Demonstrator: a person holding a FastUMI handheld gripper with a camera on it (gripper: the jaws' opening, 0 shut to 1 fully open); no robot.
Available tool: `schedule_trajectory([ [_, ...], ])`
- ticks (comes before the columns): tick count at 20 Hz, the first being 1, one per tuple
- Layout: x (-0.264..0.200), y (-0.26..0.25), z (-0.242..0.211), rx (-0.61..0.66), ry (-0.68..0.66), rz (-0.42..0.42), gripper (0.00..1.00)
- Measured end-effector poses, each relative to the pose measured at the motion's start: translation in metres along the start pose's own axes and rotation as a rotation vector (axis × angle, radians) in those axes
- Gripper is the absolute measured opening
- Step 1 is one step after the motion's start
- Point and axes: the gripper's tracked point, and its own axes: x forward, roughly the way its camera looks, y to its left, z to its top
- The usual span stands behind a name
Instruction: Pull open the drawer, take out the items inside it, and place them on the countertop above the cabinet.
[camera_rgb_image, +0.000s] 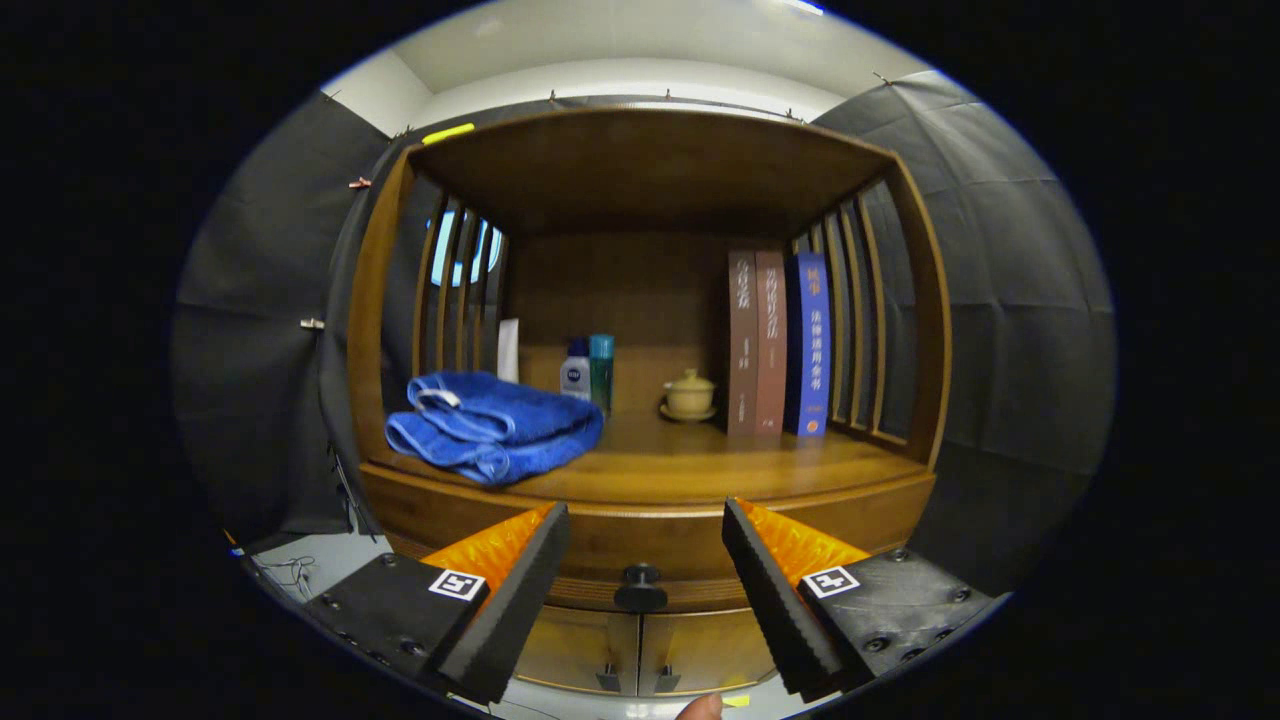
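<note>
A wooden cabinet (640, 300) with slatted sides is seen ahead, and its countertop (700, 465) carries several things. A folded blue towel (495, 425) lies near the front edge on the left side. Behind it, toward the back wall, a small white bottle (575, 370) and a teal bottle (601, 370) are set just beside each other, with a white card (508, 350) leaned upright a little further left. A small lidded cup on a saucer (689, 396) is placed near the middle at the back, and three books (778, 342) are stood upright to its right, against the slats. Below the countertop the drawer (640, 545) is seen closed, its dark round knob (641, 588) lying between the fingers and just ahead of them, untouched. Two lower cabinet doors (640, 650) are seen beneath it. The gripper (645, 520) is held level and pointed straight at the drawer front, its fingers spread wide apart with nothing clamped between them. A fingertip of a person (700, 708) is glimpsed below the fingers.
</note>
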Motion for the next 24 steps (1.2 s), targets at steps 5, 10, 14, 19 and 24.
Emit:
schedule_trajectory([
  [5,0.028,-0.006,-0.059,0.047,0.104,-0.011,0.91],
  [10,0.042,-0.001,-0.081,0.05,0.179,0.008,0.59],
  [14,0.05,-0.005,-0.079,0.036,0.138,-0.003,0.44],
  [19,0.039,-0.003,-0.079,0.024,0.16,-0.018,0.37],
  [24,0.0,-0.006,-0.079,0.041,0.159,-0.014,0.37],
])
